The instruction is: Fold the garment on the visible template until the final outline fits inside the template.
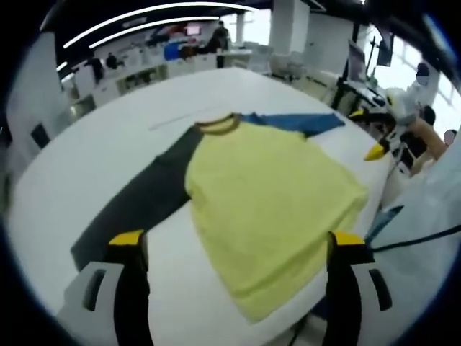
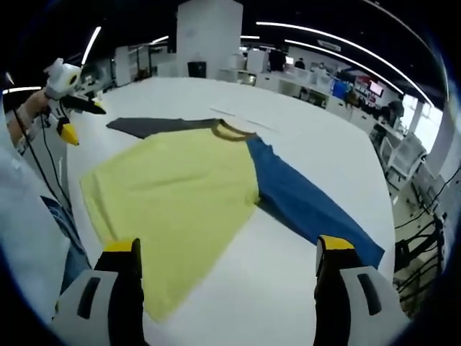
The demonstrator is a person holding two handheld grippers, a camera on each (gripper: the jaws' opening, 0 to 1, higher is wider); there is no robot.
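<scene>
Shirt (image 1: 266,194): lies flat on the white table (image 1: 94,144), yellow body, collar at the far side, hem nearest us.
Sleeves: grey sleeve (image 1: 137,194) spread left, blue sleeve (image 2: 310,205) spread right.
Handling: we judge it light, soft and limp; it will sag and crease, so we pinch at sleeve ends or hem corners.
Left gripper (image 1: 238,249): jaws apart, holding nothing.
Right gripper (image 2: 227,256): jaws apart, holding nothing.
Containers: we see none.

The shirt (image 1: 274,187) was plain yellow with one dark grey sleeve (image 1: 137,202), one blue sleeve (image 2: 310,205), on a white table (image 1: 94,166).
</scene>
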